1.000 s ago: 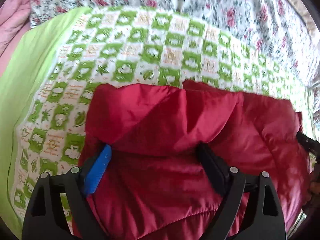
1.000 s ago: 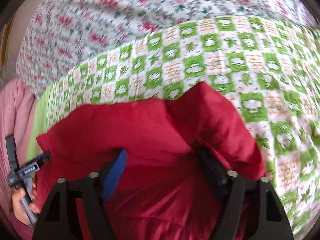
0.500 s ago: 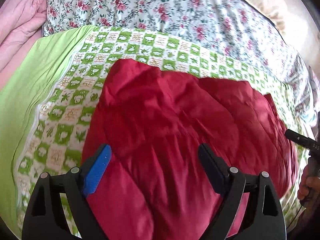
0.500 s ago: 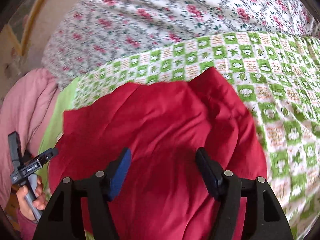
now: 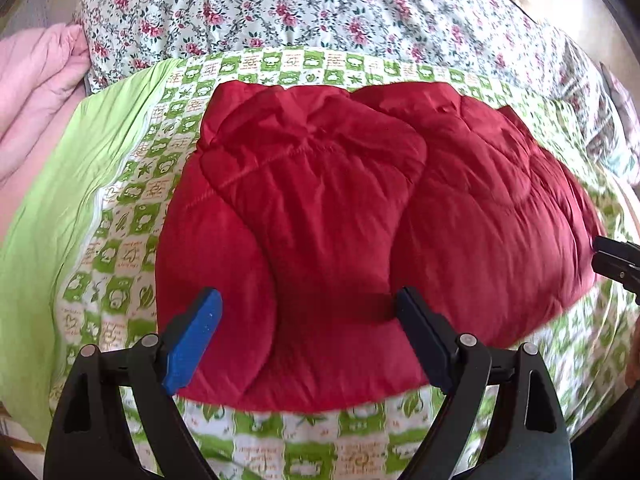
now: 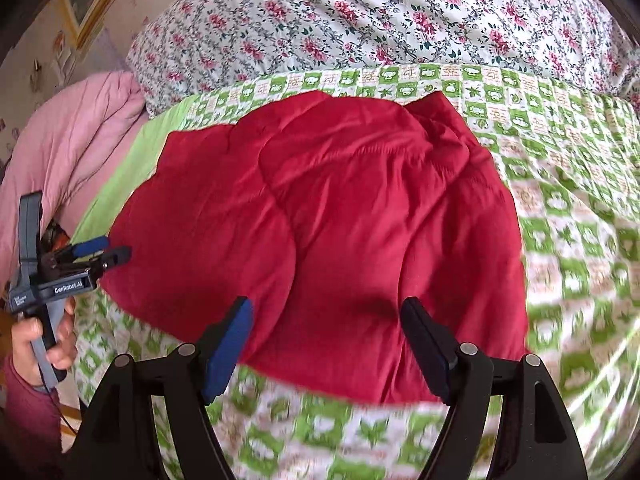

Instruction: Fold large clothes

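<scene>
A red quilted jacket [image 5: 340, 216] lies folded into a thick bundle on the green-and-white checked bedspread [image 5: 320, 440]. It also shows in the right wrist view [image 6: 340, 220]. My left gripper [image 5: 308, 312] is open and empty, raised above the jacket's near edge. My right gripper [image 6: 326, 320] is open and empty, raised above the jacket's near edge. The left gripper also shows at the left edge of the right wrist view [image 6: 104, 252], beside the jacket's left side. The right gripper's tip shows at the right edge of the left wrist view [image 5: 616, 256].
A floral quilt [image 5: 320, 8] is piled along the far side of the bed. A pink quilt [image 5: 36, 92] lies at the far left. A plain green sheet strip [image 5: 60, 200] borders the checked bedspread on the left.
Both grippers have let go of the jacket and pulled back toward me and upward. The jacket's folded-over part now lies flat on the bundle.
</scene>
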A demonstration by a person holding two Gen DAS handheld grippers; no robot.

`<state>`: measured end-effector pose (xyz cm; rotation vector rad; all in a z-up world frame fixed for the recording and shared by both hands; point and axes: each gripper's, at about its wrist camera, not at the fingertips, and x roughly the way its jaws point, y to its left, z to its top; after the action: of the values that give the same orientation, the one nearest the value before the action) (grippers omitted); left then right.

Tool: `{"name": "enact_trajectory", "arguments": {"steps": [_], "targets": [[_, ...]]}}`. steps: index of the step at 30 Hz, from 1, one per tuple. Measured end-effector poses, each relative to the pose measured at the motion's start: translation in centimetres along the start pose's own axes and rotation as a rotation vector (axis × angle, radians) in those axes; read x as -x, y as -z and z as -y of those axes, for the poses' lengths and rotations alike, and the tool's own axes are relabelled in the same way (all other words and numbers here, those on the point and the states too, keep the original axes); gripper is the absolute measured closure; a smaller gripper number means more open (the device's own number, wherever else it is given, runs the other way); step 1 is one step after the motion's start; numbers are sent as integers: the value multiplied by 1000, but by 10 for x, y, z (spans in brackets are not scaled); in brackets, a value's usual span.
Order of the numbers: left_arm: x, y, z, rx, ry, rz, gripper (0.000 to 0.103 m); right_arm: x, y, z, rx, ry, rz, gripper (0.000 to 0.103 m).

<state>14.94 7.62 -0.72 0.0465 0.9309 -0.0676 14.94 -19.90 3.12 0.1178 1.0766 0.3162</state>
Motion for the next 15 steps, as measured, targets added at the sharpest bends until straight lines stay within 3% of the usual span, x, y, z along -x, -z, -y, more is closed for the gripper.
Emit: {"name": "enact_trajectory", "arguments": {"steps": [10, 15], "targets": [[15, 34, 17, -91, -113, -2, 12, 11, 36, -15, 74, 53, -22, 19], [17, 48, 22, -134, -107, -16, 12, 10, 48, -20, 105, 47, -44, 14]]}}
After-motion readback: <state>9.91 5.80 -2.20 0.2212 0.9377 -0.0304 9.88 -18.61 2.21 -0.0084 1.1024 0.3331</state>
